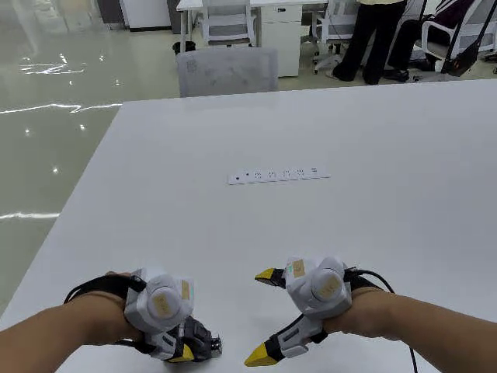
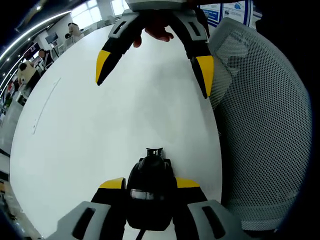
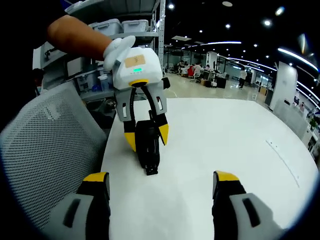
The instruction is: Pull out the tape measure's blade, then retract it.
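Head view: the left gripper (image 1: 185,351) is clamping a black tape (image 1: 206,340) at the near edge of the table (image 1: 311,132). The right gripper (image 1: 262,317) is hovering just beside it, jaws standing wide apart.

Left gripper view: its yellow-tipped jaws are pinching the tape (image 2: 150,172) from both sides, and the tape's front end is facing the right gripper (image 2: 154,70).

Right gripper view: its own jaws are gaping, and the left gripper (image 3: 146,136) is gripping the tape (image 3: 148,152) at the table's edge, beside a mesh chair (image 3: 50,145).
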